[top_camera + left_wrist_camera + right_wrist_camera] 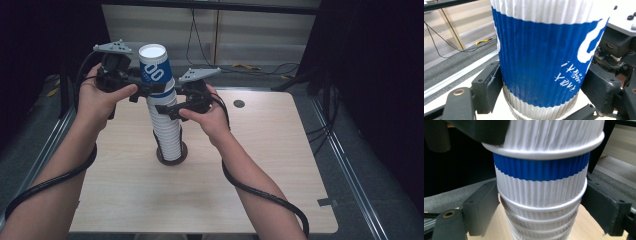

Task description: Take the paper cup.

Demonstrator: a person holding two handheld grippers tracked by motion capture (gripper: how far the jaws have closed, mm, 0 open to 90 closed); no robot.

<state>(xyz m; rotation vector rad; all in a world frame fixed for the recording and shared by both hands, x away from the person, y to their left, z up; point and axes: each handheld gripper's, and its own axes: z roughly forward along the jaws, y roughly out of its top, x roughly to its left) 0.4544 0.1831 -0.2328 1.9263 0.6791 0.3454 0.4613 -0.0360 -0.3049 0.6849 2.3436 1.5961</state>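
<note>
A: Pale wood is lying bare nearest you, the front of the worktop (200, 200), with your two forearms crossing it and the cables trailing down beside them.

B: And past that?

A: The stack of cups (167, 130) is standing upright in a dark ring base (172, 159) near the middle of the worktop. Your right tool (167, 109) is closing on the stack partway up; in the right gripper view its jaws are pressing both sides of a white ribbed cup just under the blue band.

B: And my left?

A: Higher and a little farther off. Your left tool (145, 89) is clamping the top cup (155, 67), the blue one with white print; in the left gripper view the jaws are touching both sides of its lower wall.

B: What could go wrong from here?

A: You are squeezing thin ribbed paper. Too hard a grip is likely to dent the wall and jam the cups tighter. If you are lifting the top cup off at a tilt, the tall stack could lean out of its base, and two nested cups may come away together if the right tool is holding too low. Beyond it all, cables are lying on the floor.
</note>
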